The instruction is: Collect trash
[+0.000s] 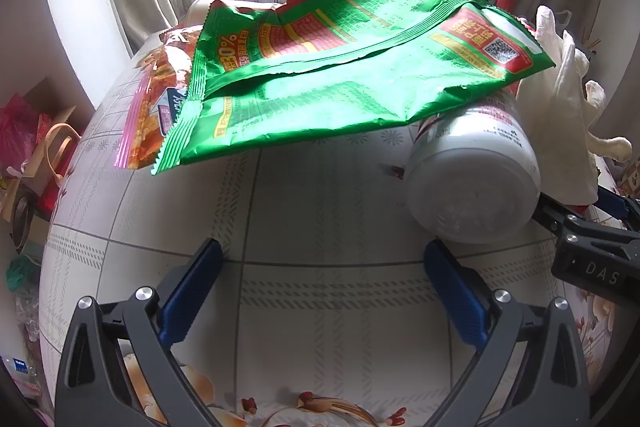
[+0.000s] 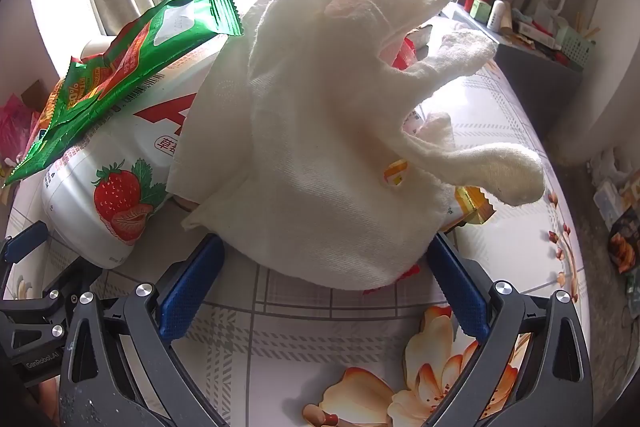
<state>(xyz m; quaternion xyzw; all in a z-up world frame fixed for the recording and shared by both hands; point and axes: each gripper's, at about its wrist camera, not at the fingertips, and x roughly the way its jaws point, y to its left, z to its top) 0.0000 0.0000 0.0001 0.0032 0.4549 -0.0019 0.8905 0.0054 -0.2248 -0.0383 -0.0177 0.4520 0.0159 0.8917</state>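
A big green snack bag [image 1: 340, 67] lies across the table, its right end resting on a white strawberry-print bottle [image 1: 476, 183] that lies on its side. My left gripper [image 1: 322, 255] stands open just in front of them, with only bare tablecloth between its blue pads. In the right wrist view a white cloth glove [image 2: 332, 131] lies heaped on the bottle [image 2: 116, 187] and on small wrappers. My right gripper [image 2: 326, 251] is open, its fingers on either side of the glove's near edge without pressing it. The green bag [image 2: 132, 67] sits up left.
An orange snack bag [image 1: 156, 99] lies under the green one at the left. A yellow wrapper [image 2: 476, 207] peeks from under the glove. The flowered tablecloth [image 2: 500, 131] runs on to the right. Clutter and bags lie on the floor [image 1: 36, 155] to the left. A shelf [image 2: 532, 31] stands at the far right.
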